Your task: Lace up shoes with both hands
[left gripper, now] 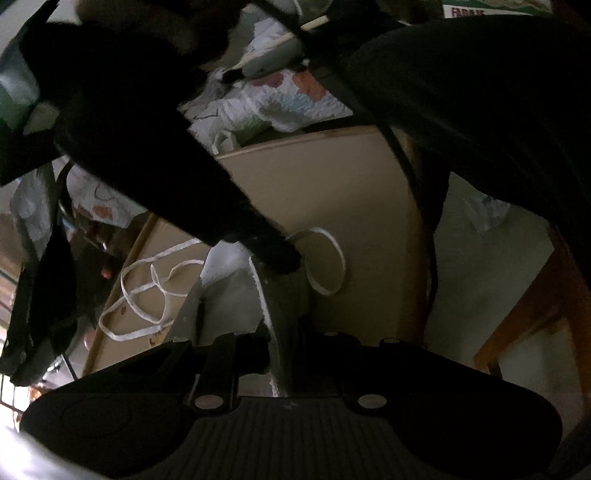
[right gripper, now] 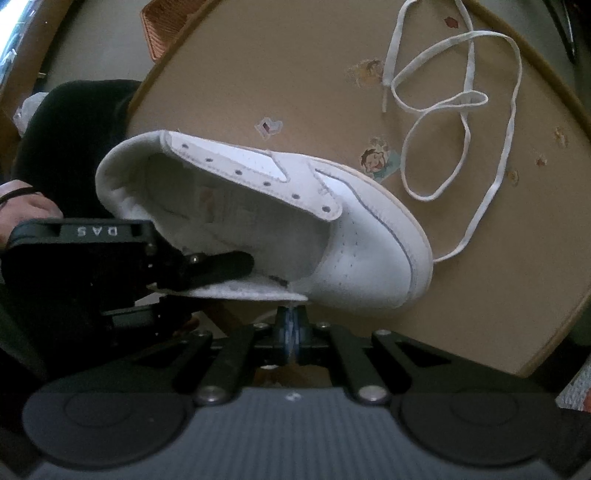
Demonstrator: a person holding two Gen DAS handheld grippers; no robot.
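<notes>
A white sneaker (right gripper: 332, 221) lies tilted on the round tan table (right gripper: 258, 74), its opening toward me and empty eyelets along the far flap. My left gripper (right gripper: 229, 273), black and at the left, is shut on the shoe's near flap (right gripper: 251, 293), one finger inside the shoe. In the left wrist view that flap's white edge (left gripper: 264, 299) runs between its fingers (left gripper: 280, 314). My right gripper (right gripper: 293, 325) is shut, with a thin white strip of lace pinched between its blue pads. The rest of the white lace (right gripper: 469, 99) lies looped beyond the toe. A lace loop (left gripper: 332, 258) curls by the dark right gripper (left gripper: 280, 258).
An orange woven basket (right gripper: 166, 26) sits at the table's far left edge. Small cartoon stickers (right gripper: 376, 162) dot the tabletop. A person's hand (right gripper: 22, 206) holds the left gripper. Plastic bags (left gripper: 277, 103) and a wooden chair (left gripper: 535, 314) stand beyond the table.
</notes>
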